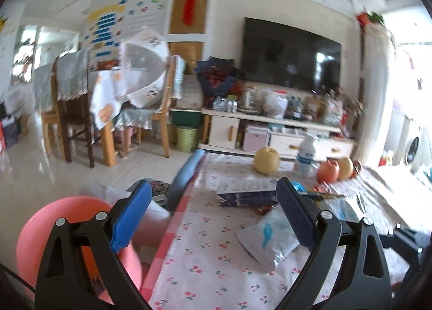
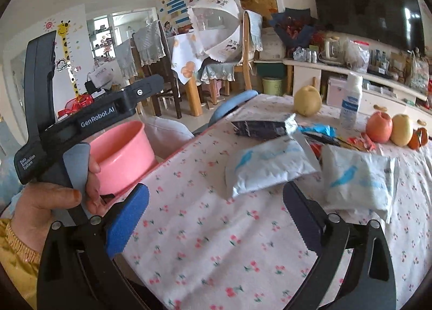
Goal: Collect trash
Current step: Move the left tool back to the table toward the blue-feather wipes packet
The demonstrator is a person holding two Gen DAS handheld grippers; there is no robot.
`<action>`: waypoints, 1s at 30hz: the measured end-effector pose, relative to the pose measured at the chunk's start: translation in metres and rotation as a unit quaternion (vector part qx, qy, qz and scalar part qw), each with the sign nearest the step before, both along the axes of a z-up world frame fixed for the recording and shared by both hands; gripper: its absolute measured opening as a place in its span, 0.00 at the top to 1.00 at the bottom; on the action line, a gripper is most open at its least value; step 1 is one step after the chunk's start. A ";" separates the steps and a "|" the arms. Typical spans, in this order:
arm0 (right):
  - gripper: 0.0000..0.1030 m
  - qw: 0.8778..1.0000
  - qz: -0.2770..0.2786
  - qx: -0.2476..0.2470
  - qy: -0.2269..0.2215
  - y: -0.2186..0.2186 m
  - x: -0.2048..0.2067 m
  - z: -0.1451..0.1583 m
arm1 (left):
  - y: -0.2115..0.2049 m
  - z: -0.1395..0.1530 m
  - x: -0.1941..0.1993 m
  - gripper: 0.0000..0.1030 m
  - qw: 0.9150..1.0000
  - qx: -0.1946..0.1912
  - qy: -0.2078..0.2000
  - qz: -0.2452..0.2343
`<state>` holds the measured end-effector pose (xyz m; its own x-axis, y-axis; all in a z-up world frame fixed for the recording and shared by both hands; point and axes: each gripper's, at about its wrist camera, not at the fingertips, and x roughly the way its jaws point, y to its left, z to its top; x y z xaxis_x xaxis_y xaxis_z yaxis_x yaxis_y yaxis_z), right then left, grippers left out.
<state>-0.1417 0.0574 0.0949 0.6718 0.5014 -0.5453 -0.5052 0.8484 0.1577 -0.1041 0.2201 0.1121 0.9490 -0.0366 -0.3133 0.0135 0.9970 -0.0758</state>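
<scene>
Trash lies on the flowered tablecloth [image 2: 216, 242]. Two white packets with a blue bird print [image 2: 270, 167] [image 2: 359, 180] lie nearest, with a dark wrapper [image 2: 259, 128], a blue wrapper [image 2: 318, 129] and red wrappers [image 2: 361, 142] behind them. My right gripper [image 2: 216, 188] hovers open just short of the nearer white packet, with nothing between its pads. My left gripper [image 1: 213, 186] is open and empty over the table's left edge. That white packet [image 1: 270, 239] lies by its right finger and the dark wrapper [image 1: 243, 198] lies ahead. A pink bin [image 1: 67, 229] [image 2: 121, 153] stands off the table's left side.
A hand [image 2: 48, 199] holds the left gripper's body [image 2: 102, 118] in front of the pink bin. A pear [image 2: 307, 101], a white bottle [image 2: 351, 99], an apple [image 2: 379, 126] and more fruit stand at the table's far side. A blue chair back [image 2: 232, 107] is beyond the table's edge.
</scene>
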 end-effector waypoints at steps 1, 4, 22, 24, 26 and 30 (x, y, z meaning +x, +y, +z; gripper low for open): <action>0.05 1.000 -0.001 -0.002 0.001 -0.004 -0.001 0.000 | -0.008 -0.001 0.001 0.09 1.000 0.010 0.003 -0.009; 0.05 1.000 -0.012 -0.004 0.003 -0.020 -0.002 -0.002 | -0.028 -0.005 0.007 0.09 0.999 0.026 0.019 -0.037; 0.05 0.987 -0.150 0.048 0.024 -0.159 0.032 0.006 | -0.123 -0.031 0.028 0.09 0.986 0.059 0.089 -0.125; 0.05 0.984 -0.169 0.054 0.029 -0.175 0.039 0.007 | -0.135 -0.033 0.028 0.09 0.984 0.069 0.089 -0.140; 0.05 0.980 -0.187 0.062 0.036 -0.192 0.047 0.007 | -0.148 -0.034 0.029 0.09 0.979 0.082 0.089 -0.163; 0.05 0.972 -0.216 0.078 0.050 -0.223 0.063 0.004 | -0.181 -0.039 0.030 0.09 0.960 0.119 0.102 -0.232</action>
<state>-0.0785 -0.1659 0.0991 0.7854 0.2658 -0.5590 -0.0816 0.9397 0.3322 -0.0743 0.0395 0.0728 0.7653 -0.3454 -0.5431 0.4696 0.8767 0.1043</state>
